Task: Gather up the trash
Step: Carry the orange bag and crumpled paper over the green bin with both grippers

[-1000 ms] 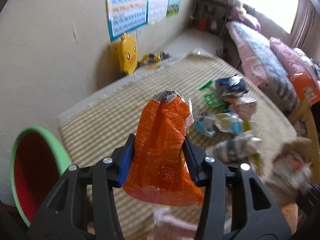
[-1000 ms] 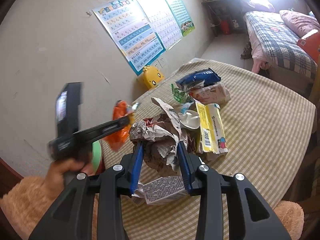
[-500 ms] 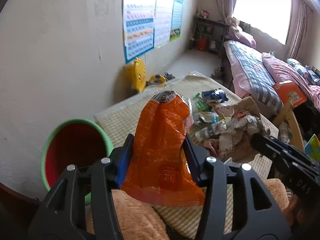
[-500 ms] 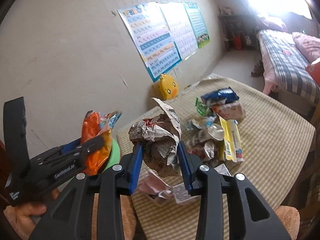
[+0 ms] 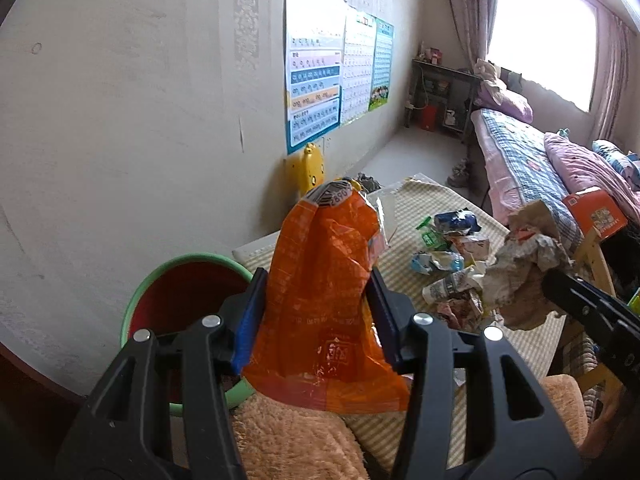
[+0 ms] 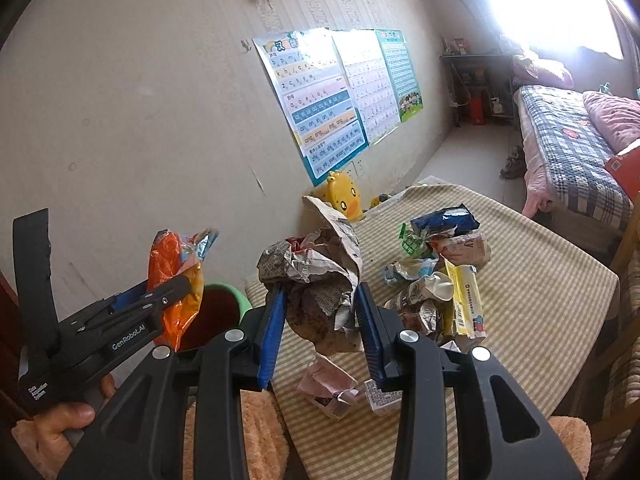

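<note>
The left gripper [image 5: 316, 300] is closed on an orange snack bag [image 5: 324, 292]. Its blue pads press the bag from both sides, and the bag stands up between them with its crumpled top pointing away from the camera. In the right wrist view the same gripper [image 6: 168, 284] is at the left side, held by a hand [image 6: 68, 420], and the orange bag hangs just above the bin [image 6: 216, 312].

The bin [image 5: 176, 304] is a round bucket with a green rim and a red inside. It stands near the wall, to the left of the table [image 6: 540, 300], close to the table's near left corner.

The right gripper [image 6: 320, 312] is closed on a ball of crumpled newspaper [image 6: 320, 276]. The paper fills the space between the blue pads and is lifted above the table. In the left wrist view this paper [image 5: 520, 276] shows at the right, with the black finger of the right gripper beside it.

More trash lies on the striped tablecloth: a dark blue wrapper [image 6: 444, 220] at the far side, a green packet [image 6: 408, 240] next to it, a yellow carton [image 6: 468, 300] to the right of the held paper, and small pink and white cartons [image 6: 332, 384] near the front edge. A yellow duck toy [image 6: 344, 196] stands against the wall behind the table, under the posters [image 6: 320, 100]. A bed [image 6: 568, 140] is at the far right.
</note>
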Available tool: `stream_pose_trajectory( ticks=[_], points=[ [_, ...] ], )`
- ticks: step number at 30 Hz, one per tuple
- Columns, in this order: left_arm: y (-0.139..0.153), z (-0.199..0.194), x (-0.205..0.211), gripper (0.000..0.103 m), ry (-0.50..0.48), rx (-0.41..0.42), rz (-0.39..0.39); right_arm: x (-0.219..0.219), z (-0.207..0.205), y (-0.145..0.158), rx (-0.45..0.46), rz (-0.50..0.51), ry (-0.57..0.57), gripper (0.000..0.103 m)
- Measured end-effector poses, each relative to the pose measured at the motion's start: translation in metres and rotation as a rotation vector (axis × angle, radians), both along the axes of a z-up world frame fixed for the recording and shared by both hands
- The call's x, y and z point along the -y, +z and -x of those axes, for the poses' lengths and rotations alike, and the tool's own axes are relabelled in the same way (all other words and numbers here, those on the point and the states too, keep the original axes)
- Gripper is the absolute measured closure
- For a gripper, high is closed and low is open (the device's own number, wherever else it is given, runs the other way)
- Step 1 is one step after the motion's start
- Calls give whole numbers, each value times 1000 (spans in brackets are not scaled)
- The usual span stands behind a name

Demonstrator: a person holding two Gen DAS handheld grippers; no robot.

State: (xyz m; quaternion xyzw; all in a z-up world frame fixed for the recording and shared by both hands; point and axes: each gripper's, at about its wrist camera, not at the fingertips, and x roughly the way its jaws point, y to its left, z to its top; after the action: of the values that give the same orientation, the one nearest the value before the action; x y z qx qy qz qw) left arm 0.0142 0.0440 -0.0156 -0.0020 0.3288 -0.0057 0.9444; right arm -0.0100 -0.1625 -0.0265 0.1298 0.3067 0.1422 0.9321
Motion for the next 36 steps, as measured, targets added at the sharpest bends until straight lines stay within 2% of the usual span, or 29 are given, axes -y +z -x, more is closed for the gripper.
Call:
stream_pose_trajectory(
  ticks=[12, 25, 36],
  points=[
    [-1, 1, -21, 55, 58, 17, -9, -18, -4, -3, -16, 20, 33, 69],
    [-17, -3, -64, 55, 153, -15, 10, -45, -18, -5, -32, 37, 81, 69],
    [-28, -7, -100, 55, 232, -43, 22, -85, -37, -18, -74, 37, 176, 69]
  ],
)
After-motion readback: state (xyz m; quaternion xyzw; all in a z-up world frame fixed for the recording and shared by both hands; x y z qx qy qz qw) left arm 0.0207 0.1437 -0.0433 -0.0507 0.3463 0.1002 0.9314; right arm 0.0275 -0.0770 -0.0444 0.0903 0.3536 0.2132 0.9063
